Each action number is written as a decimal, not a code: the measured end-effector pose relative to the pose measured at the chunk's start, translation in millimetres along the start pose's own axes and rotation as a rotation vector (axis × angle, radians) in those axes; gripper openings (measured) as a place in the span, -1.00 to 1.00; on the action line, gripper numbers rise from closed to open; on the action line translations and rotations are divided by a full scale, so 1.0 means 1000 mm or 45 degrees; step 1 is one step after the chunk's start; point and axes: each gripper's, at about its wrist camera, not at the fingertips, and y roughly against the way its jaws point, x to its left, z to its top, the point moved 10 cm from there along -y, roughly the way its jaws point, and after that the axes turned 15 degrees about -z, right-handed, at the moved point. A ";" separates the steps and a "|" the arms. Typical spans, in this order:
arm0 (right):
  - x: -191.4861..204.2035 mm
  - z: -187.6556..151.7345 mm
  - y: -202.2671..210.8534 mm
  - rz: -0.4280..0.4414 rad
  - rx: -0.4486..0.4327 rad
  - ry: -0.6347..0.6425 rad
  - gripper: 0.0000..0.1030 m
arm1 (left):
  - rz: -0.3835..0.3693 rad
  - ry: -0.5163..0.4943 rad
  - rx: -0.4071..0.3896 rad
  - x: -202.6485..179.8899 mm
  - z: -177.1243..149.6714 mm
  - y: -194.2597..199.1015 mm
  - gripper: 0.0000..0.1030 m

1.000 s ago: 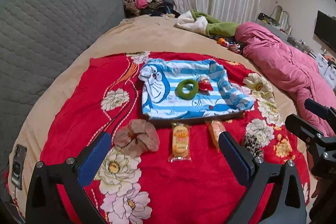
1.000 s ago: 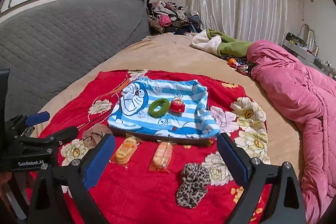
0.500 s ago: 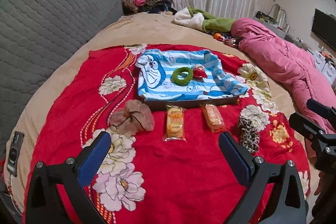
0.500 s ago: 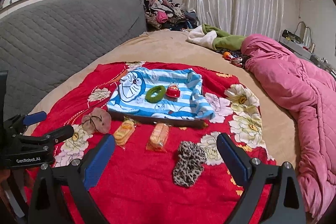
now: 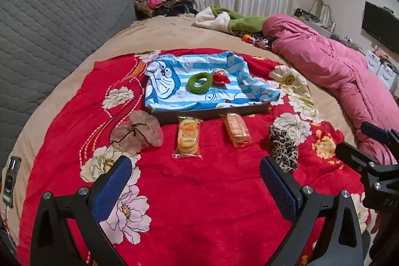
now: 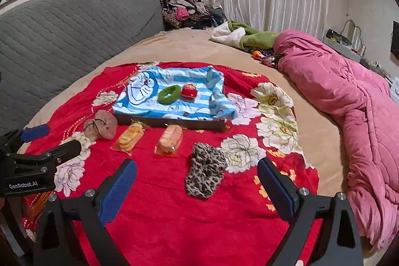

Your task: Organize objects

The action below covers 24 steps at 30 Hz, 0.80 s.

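Left wrist view: left gripper [image 5: 195,180] wide open, empty, above red blanket [image 5: 199,191], near a brown scrunchie [image 5: 137,132], two snack packs [image 5: 187,138] and a tray [image 5: 199,89] farther off; right wrist view: right gripper [image 6: 197,182] open, empty, leopard scrunchie [image 6: 205,173] between its fingers.
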 end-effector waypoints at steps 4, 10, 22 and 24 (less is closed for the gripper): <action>-0.003 -0.008 -0.007 -0.005 0.016 -0.006 0.89 | 0.021 -0.006 0.000 0.002 -0.004 -0.008 0.98; -0.004 -0.018 -0.021 -0.008 0.033 0.000 0.89 | 0.033 -0.012 -0.001 0.008 -0.010 -0.021 0.98; 0.001 -0.045 -0.064 -0.018 0.112 0.005 0.89 | 0.040 -0.032 0.011 0.015 -0.025 -0.055 0.98; 0.001 -0.050 -0.071 -0.017 0.127 0.001 0.89 | 0.035 -0.030 0.022 0.016 -0.029 -0.060 0.98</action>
